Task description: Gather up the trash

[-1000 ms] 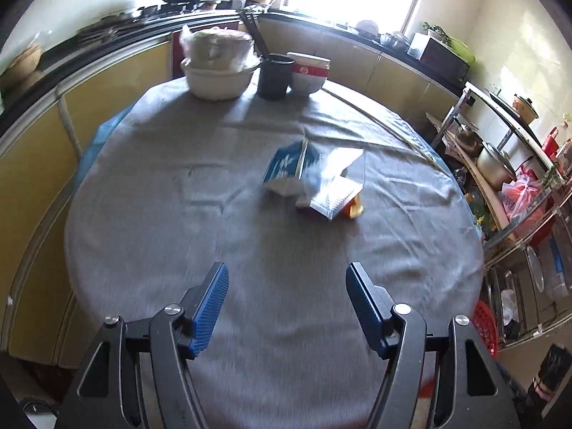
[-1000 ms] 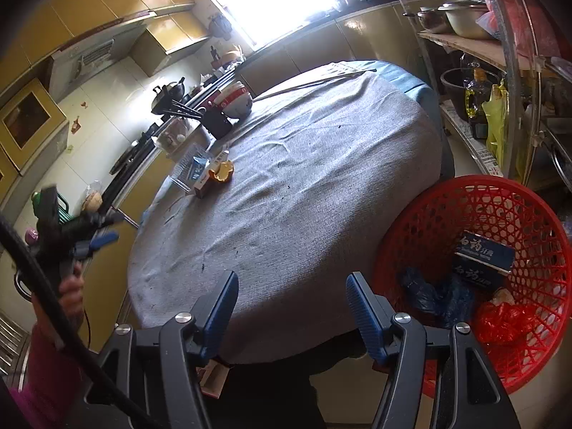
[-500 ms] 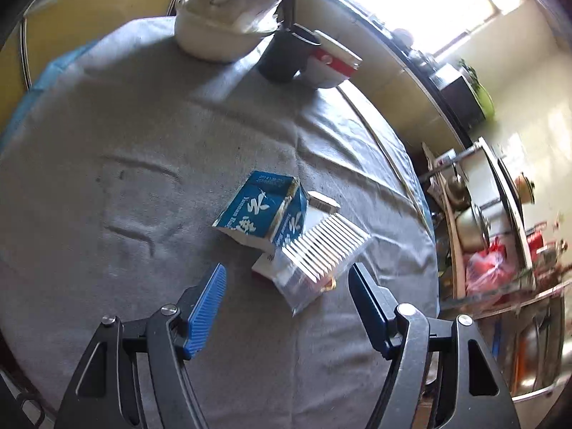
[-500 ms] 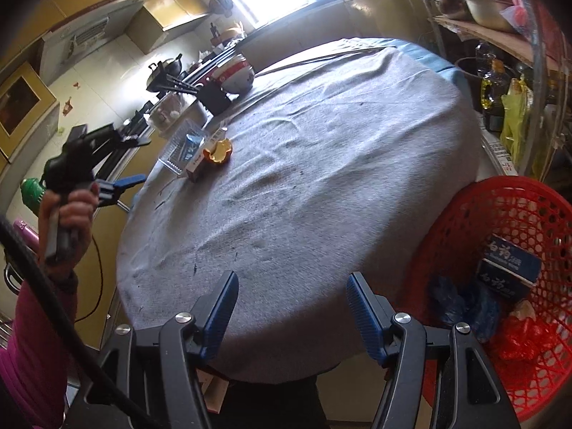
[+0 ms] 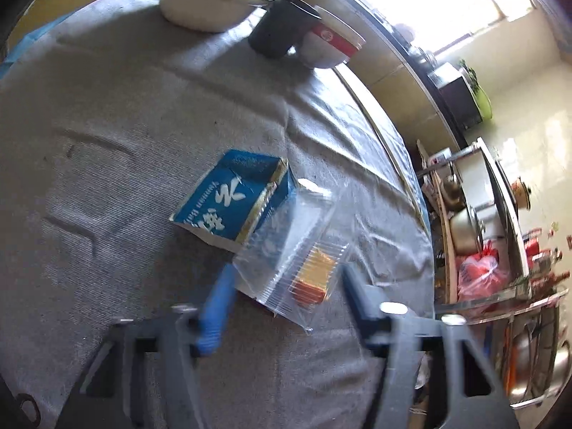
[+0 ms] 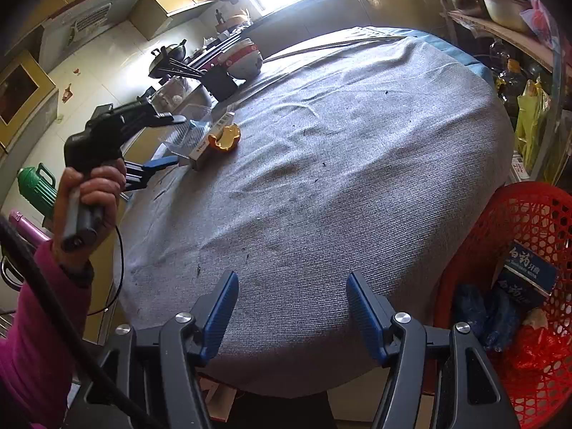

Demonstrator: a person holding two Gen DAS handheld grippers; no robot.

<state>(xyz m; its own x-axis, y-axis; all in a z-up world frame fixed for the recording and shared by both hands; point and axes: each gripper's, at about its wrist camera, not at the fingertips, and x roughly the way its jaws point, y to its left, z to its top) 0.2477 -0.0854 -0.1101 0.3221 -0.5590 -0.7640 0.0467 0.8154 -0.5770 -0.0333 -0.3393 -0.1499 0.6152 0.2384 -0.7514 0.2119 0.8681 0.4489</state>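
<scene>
- The left gripper (image 5: 286,286) is seen poised over a small heap of trash on the round table covered in grey cloth (image 5: 125,125); its jaws have just been closing, with the clear ribbed plastic packet (image 5: 289,250) lying between them. The picture is blurred there, so pad contact cannot be confirmed and the jaws are read as parted.
- The packet is found directly ahead of the left jaws, with its long axis running away from them, roughly along the pointing line (a favourable lie for a pinch across its width).
- A torn blue cardboard carton with white lettering (image 5: 232,200) lies just beyond and to the left, touching or overlapped by the packet; an orange slab (image 5: 314,279) shows through the plastic.
- The right gripper (image 6: 289,307) is held released and empty over the near table edge, well apart from the heap, so the left hand is judged the nearer.
- One red plastic mesh basket (image 6: 529,236), already holding some rubbish, stands beside the table on the right.
- Counted: one packet, one carton, one piece of orange peel (image 6: 225,137), one basket.
</scene>
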